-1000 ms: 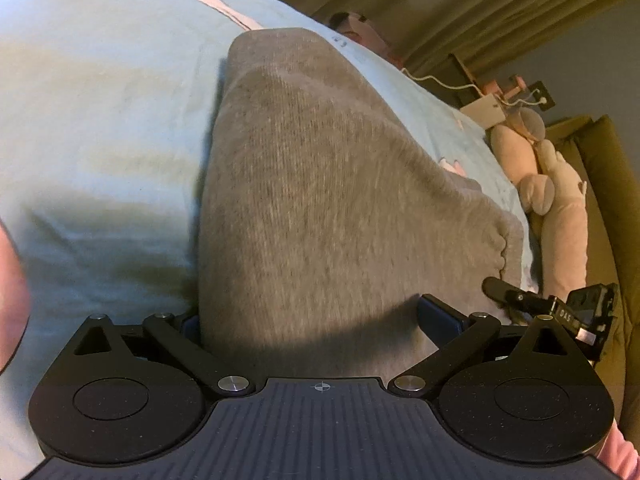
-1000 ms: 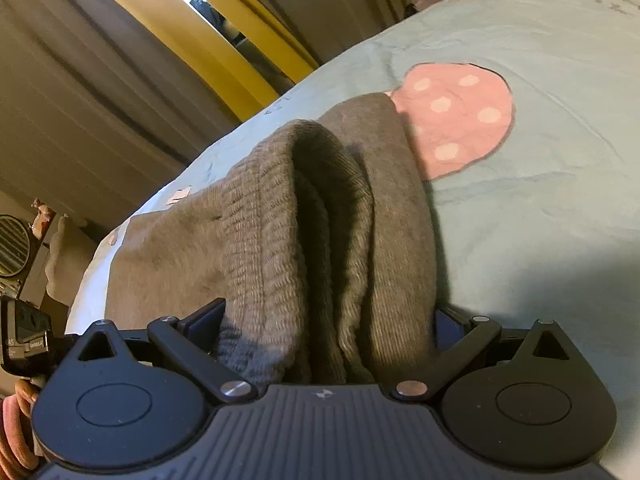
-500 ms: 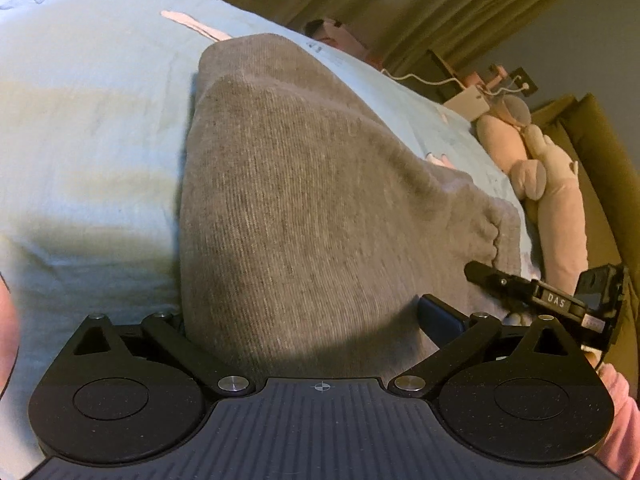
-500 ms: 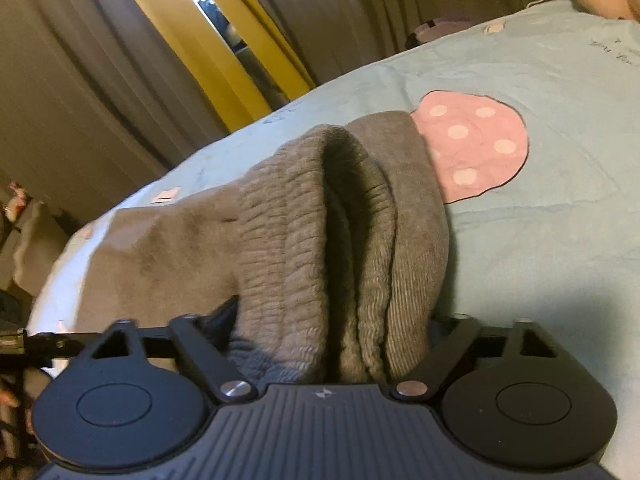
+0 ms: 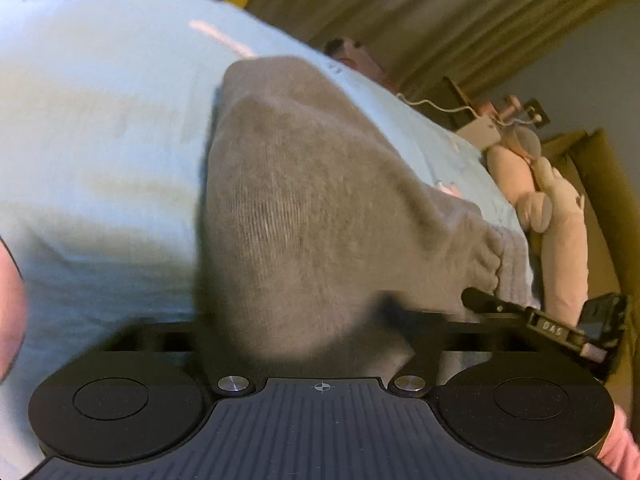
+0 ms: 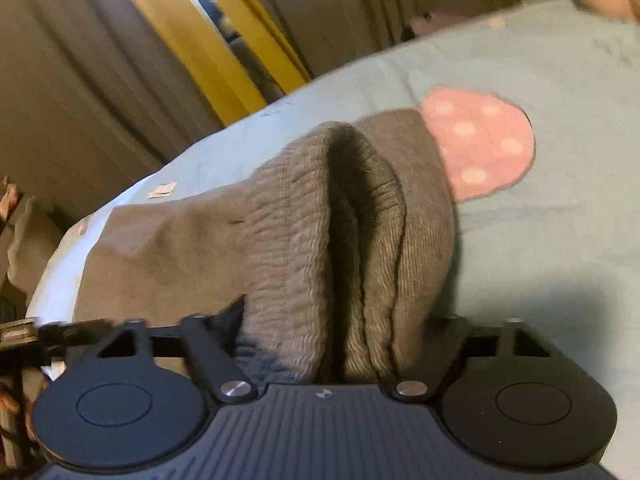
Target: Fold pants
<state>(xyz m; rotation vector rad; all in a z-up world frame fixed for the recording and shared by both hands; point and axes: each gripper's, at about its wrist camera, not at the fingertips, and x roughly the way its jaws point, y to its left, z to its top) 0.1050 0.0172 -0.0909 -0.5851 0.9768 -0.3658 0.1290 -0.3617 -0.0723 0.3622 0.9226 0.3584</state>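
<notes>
Black plastic left gripper (image 5: 304,320) is clamped on one end of the grey ribbed knit pants (image 5: 304,200), its view blurred. The black right gripper (image 6: 344,336) pinches the bunched elastic waistband of the same pants. The cloth stretches between both over a pale blue bedsheet (image 6: 540,240) with a pink dotted mushroom print (image 6: 480,140). A pink plush toy (image 5: 560,232) lies near the bed's edge, before beige curtains (image 6: 60,100).

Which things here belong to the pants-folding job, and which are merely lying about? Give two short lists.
Part of the job:
grey pants
left gripper, shut on the pants
right gripper, shut on the pants

Lying about:
plush toy
white cable
curtains
bed sheet, merely underneath
</notes>
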